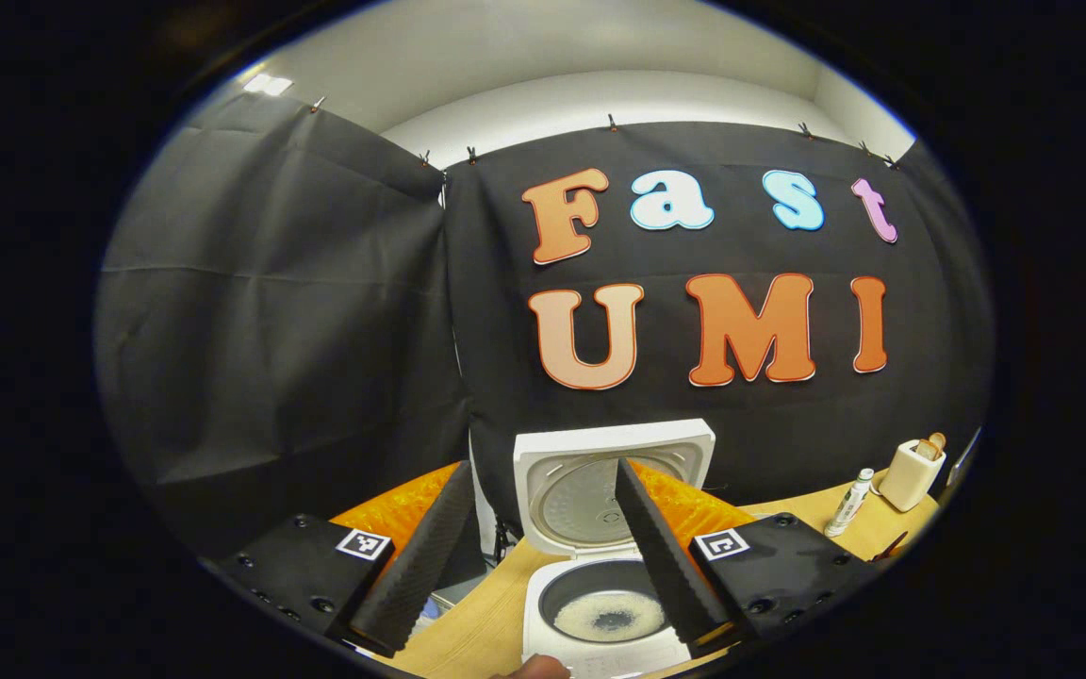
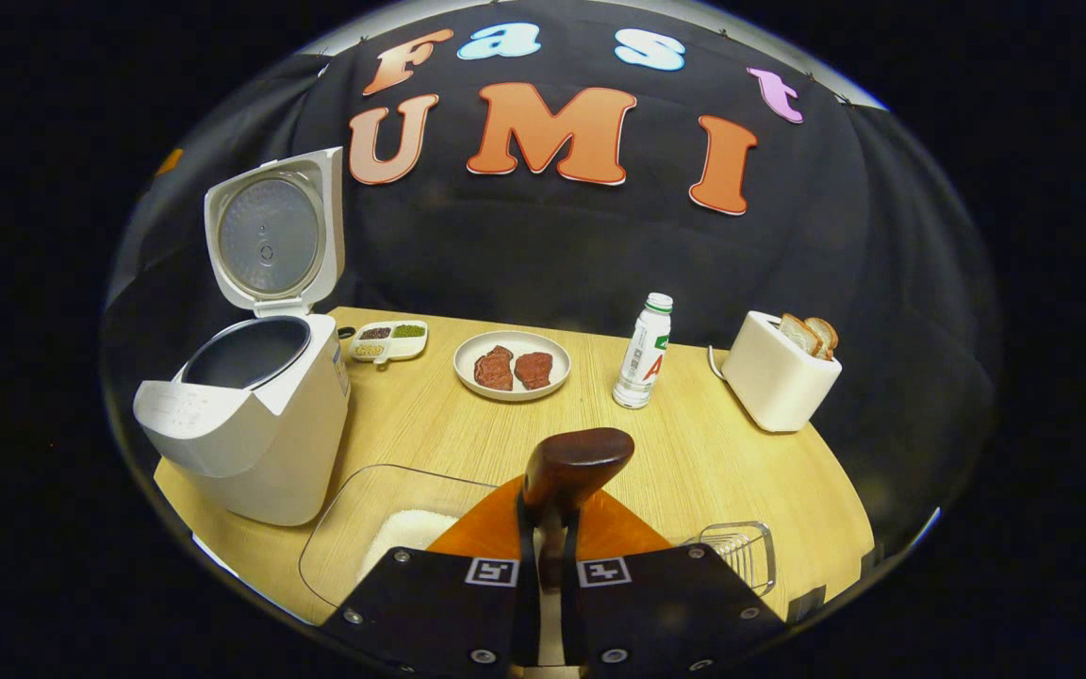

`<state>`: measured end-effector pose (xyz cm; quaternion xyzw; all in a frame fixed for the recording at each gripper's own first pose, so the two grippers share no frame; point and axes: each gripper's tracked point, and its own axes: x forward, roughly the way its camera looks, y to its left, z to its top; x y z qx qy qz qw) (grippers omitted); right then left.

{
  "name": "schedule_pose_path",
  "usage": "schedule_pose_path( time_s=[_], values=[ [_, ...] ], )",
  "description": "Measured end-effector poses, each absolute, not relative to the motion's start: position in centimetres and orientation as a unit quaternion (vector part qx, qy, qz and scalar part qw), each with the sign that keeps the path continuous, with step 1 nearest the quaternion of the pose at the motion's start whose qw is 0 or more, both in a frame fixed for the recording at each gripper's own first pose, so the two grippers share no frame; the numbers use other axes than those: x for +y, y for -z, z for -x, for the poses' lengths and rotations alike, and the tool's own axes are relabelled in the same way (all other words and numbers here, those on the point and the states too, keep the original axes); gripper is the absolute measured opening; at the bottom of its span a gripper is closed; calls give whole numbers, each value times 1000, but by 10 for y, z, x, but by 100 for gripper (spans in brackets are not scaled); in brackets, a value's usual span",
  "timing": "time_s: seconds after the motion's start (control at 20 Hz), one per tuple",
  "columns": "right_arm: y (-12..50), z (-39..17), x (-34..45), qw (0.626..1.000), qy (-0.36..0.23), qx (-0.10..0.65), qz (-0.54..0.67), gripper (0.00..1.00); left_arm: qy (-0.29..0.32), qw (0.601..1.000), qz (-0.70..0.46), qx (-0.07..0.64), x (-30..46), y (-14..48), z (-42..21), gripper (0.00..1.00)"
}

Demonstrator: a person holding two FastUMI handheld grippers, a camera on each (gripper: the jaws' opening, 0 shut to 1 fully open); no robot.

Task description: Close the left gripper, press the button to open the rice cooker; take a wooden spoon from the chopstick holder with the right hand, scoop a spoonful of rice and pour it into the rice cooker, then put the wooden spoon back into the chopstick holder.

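The white rice cooker (image 1: 600,651) stands with its lid (image 1: 600,481) up, and a ring of rice (image 1: 576,618) lies in its dark pot. My left gripper (image 1: 541,467) is open above and in front of it, its fingers spread to either side of the lid. In the right gripper view the cooker (image 2: 255,424) stands open at the left. My right gripper (image 2: 551,505) is shut on the handle of a dark wooden spoon (image 2: 576,464), whose bowl points forward over the table. Rice (image 2: 406,533) lies in a clear container (image 2: 354,528) just to its left. A wire holder (image 2: 741,552) sits at the lower right.
On the wooden table (image 2: 694,453) stand a plate (image 2: 557,377) with two pieces of meat, a small bottle (image 2: 642,351), a white toaster (image 2: 774,377) with bread and a little tray of grains (image 2: 389,341). A fingertip (image 1: 534,668) shows by the cooker's front.
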<state>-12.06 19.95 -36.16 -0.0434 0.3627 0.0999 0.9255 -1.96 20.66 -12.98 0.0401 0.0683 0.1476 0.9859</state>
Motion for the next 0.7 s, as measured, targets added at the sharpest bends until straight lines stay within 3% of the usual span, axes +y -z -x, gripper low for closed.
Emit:
schedule_pose_path(
  time_s=[0.35,0.7],
  values=[
    [377,149,238,911,-112,393,-51,8,-141,985,-37,87,213,145,12,100],
    [384,148,242,882,-59,435,-172,8,-129,986,-47,95,218,151,6,100]
  ],
)
